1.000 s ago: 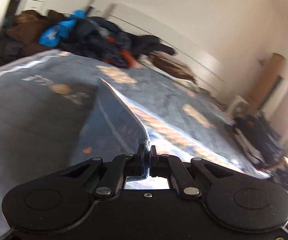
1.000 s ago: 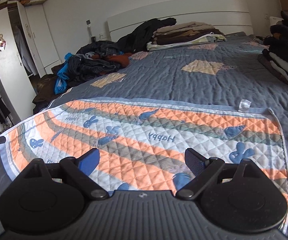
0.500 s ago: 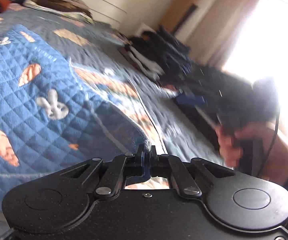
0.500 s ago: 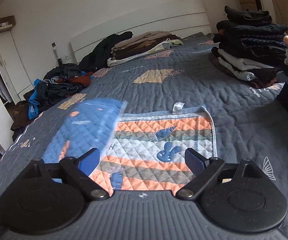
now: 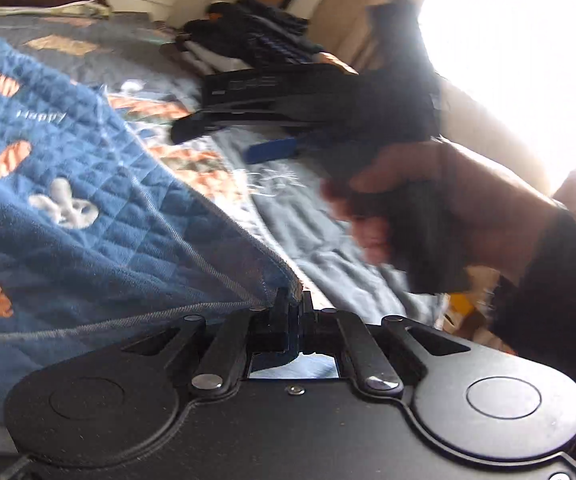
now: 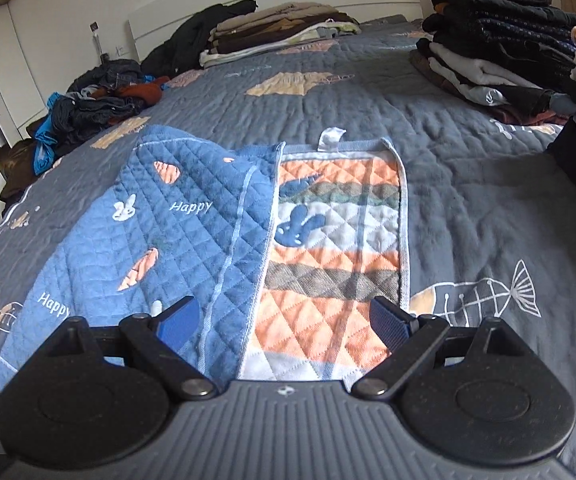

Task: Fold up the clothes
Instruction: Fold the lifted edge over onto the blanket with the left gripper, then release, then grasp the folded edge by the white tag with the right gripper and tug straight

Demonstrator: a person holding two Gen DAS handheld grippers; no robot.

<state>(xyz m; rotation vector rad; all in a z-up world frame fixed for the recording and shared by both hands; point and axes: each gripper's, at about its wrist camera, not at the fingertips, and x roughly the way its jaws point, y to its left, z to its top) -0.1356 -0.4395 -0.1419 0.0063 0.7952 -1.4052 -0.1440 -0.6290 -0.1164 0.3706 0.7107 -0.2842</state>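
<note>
Quilt (image 6: 191, 240), one piece, lies low and centre in the right wrist view on the grey bed (image 6: 488, 208), its blue side folded over the orange-striped side. Left gripper (image 5: 292, 304) has its fingers closed on a quilt corner at lower centre of its own view. Right gripper (image 6: 283, 320) hangs over the near quilt edge, fingers wide apart and holding nothing. Right hand (image 5: 428, 200) grips its handle at mid right of the left view. Farther off: two folded stacks, upper centre (image 6: 275, 28) and upper right (image 6: 500, 40), and one loose heap (image 6: 99, 100) at upper left.
</note>
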